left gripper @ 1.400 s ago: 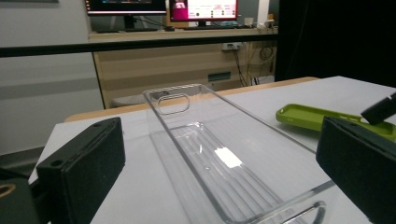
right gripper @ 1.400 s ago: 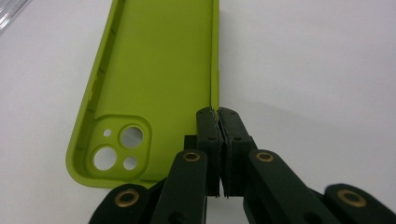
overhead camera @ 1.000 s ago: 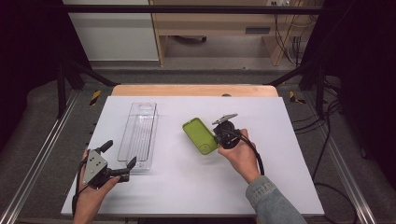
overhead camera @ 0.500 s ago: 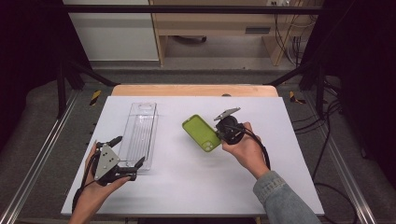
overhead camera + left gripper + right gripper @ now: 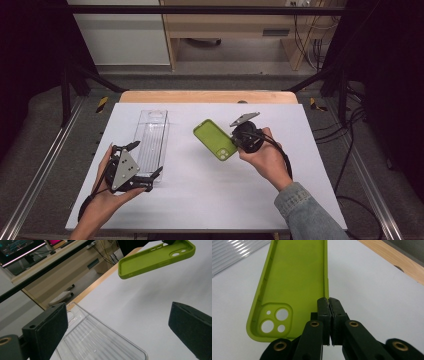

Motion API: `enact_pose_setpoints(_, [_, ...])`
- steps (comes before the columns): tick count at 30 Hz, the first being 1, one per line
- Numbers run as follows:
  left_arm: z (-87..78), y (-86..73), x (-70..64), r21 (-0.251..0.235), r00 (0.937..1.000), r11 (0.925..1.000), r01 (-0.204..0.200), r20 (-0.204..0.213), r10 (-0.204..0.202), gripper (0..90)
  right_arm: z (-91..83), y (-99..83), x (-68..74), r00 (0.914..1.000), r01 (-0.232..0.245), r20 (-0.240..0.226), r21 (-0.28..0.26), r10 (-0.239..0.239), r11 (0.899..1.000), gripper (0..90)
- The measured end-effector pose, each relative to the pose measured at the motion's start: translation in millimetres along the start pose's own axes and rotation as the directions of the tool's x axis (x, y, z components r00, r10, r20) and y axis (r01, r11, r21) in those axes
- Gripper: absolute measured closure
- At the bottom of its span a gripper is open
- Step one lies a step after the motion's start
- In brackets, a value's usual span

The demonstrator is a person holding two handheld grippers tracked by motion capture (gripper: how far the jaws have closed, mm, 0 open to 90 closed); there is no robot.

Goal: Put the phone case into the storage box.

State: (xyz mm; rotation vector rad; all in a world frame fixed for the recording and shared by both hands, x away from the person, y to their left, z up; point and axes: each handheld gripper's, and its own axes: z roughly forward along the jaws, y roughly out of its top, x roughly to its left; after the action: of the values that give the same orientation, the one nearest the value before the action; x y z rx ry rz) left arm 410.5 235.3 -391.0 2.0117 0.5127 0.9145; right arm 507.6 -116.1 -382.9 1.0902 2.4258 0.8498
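A lime-green phone case [image 5: 215, 139] hangs above the white table, and my right gripper [image 5: 235, 141] is shut on its side wall. In the right gripper view the two jaws pinch the case's edge [image 5: 326, 293], the camera cut-out at lower left. A clear plastic box [image 5: 151, 141] lies flat at the left of the table. My left gripper [image 5: 145, 162] is open at the box's near end, its jaws wide apart with nothing between them. In the left gripper view the clear box [image 5: 100, 340] lies below the jaws and the green case [image 5: 155, 258] floats at upper right.
The white tabletop [image 5: 210, 200] has a wooden strip [image 5: 207, 96] along its far edge. Black frame bars and cables stand around the table, and a wooden bench [image 5: 235, 30] is behind it.
My left gripper has moved up and right to the near end of the clear box. My right gripper has lifted the green case slightly and shifted it away from me.
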Motion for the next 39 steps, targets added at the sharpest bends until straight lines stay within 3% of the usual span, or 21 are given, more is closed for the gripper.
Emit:
enact_pose_setpoints(7, [-0.2, 10.7, -1.3, 0.008, 0.9988, 0.9989, -0.047, 0.017, 0.047, 2.0, -6.7, 4.6, 2.7, 1.0, 0.003, 0.008, -0.022, -0.003, 1.0, 88.4])
enact_pose_setpoints(12, [-0.3, 20.4, -2.3, 0.007, 0.9963, 0.9965, -0.084, 0.022, 0.084, 2.1, -12.4, 8.2, 5.1, 0.9985, -0.046, 0.028, -0.054, 0.047, 0.997, 88.4])
enact_pose_setpoints(17, [-0.3, 29.8, -2.8, 0.009, 0.993, 0.9933, -0.116, 0.027, 0.115, 2.4, -17.0, 12.7, 10.4, 0.9972, -0.062, 0.036, -0.072, 0.065, 0.995, 88.4])
enact_pose_setpoints(28, [2.0, 42.2, -7.5, 0.019, 0.9814, 0.9823, -0.187, 0.05, 0.185, 4.8, -21.8, 16.8, 24.6, 0.9994, -0.03, 0.012, -0.081, 0.032, 0.996, 88.4])
enact_pose_setpoints(33, [4.7, 50.2, -10.5, 0.022, 0.9696, 0.9715, -0.236, 0.071, 0.234, 7.7, -23.5, 17.7, 27.4, 0.9999, -0.01, -0.004, -0.076, 0.01, 0.997, 88.4])
enact_pose_setpoints(39, [7.5, 56.7, -8.9, 0.016, 0.9714, 0.9733, -0.229, 0.069, 0.227, 9.4, -27.0, 16.9, 30.6, 0.9999, 0.009, -0.003, -0.086, -0.01, 0.996, 88.4])
